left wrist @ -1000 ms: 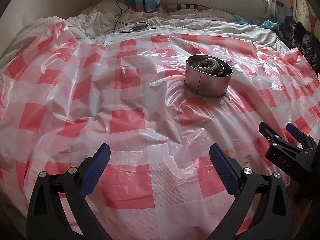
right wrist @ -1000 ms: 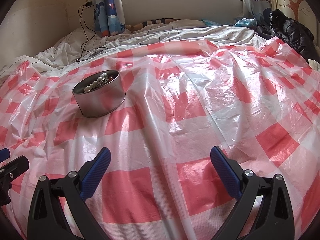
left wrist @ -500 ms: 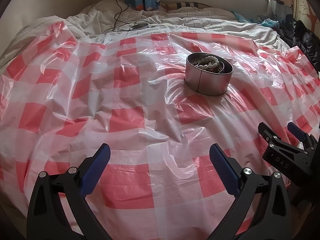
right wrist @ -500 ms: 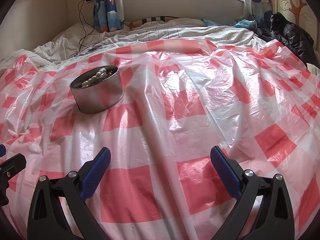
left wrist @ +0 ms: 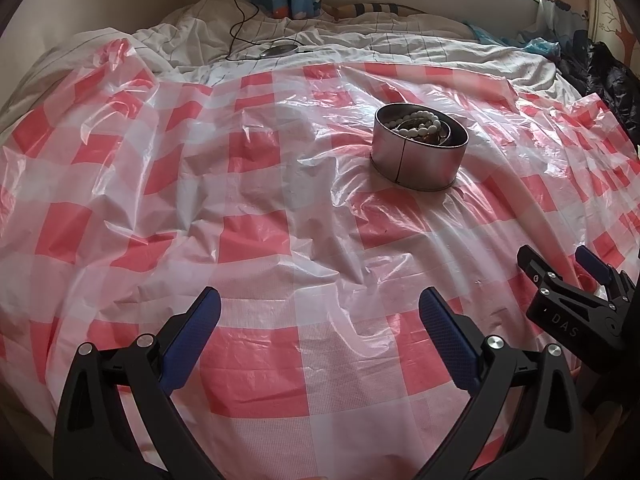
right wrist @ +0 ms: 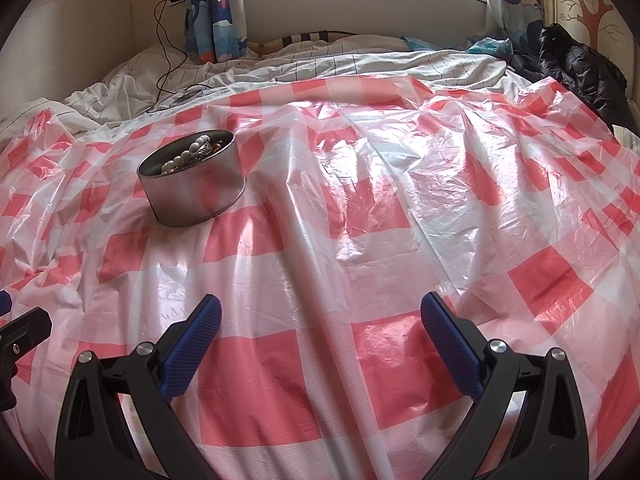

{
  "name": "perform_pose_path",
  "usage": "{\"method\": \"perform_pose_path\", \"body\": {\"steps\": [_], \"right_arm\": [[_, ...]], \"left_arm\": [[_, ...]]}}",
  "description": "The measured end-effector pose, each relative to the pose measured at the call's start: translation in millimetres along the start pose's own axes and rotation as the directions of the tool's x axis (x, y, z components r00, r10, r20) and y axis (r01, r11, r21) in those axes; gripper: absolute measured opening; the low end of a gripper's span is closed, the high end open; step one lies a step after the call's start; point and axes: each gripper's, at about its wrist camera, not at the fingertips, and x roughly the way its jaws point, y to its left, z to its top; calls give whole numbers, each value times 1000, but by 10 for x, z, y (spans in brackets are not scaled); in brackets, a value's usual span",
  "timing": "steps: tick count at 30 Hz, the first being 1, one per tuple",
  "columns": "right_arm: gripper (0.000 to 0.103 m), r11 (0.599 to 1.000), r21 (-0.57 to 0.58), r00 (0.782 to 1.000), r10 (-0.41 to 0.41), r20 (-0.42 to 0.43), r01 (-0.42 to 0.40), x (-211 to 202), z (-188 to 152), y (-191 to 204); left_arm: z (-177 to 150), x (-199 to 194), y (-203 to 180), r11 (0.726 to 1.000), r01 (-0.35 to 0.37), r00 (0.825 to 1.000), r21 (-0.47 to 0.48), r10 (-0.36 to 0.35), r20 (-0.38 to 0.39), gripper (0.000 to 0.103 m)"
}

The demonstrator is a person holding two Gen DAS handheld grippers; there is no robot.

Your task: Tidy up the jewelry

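A round silver tin (left wrist: 418, 160) stands on the red-and-white checked plastic sheet (left wrist: 260, 240). It holds a white bead bracelet (left wrist: 416, 124) and other jewelry. The tin also shows in the right wrist view (right wrist: 192, 184), far left, with the beads (right wrist: 186, 156) inside. My left gripper (left wrist: 320, 320) is open and empty, near and left of the tin. My right gripper (right wrist: 320, 322) is open and empty, near and right of the tin. It shows at the right edge of the left wrist view (left wrist: 560, 276).
The sheet covers a bed with rumpled white bedding (left wrist: 360, 44) behind it. A black cable (right wrist: 164, 60) runs from a wall plug onto the bedding. A black jacket (right wrist: 580, 68) lies at the far right. Curtains (right wrist: 214, 12) hang under the window.
Both views have tilted down a little, so the tin sits slightly lower in each frame. Both grippers stay open and empty.
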Motion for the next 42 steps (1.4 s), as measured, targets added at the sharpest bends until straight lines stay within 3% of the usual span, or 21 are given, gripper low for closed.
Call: {"method": "perform_pose_path", "body": {"steps": [10, 18, 25, 33, 42], "right_arm": [[96, 1000, 0, 1000, 0, 0, 0, 2, -2, 2], [96, 1000, 1, 1000, 0, 0, 0, 1, -4, 5], [96, 1000, 1, 1000, 0, 0, 0, 1, -3, 5], [96, 1000, 1, 1000, 0, 0, 0, 2, 0, 1], [96, 1000, 1, 1000, 1, 0, -1, 2, 0, -1]], "left_arm": [[6, 30, 0, 1000, -4, 1000, -2, 4, -8, 95], [35, 140, -30, 1000, -17, 997, 2, 17, -77, 95], [41, 141, 91, 993, 90, 992, -77, -96, -79, 95], [50, 130, 109, 997, 36, 997, -75, -41, -71, 95], [36, 244, 192, 990, 52, 988, -128, -70, -138, 95]]}}
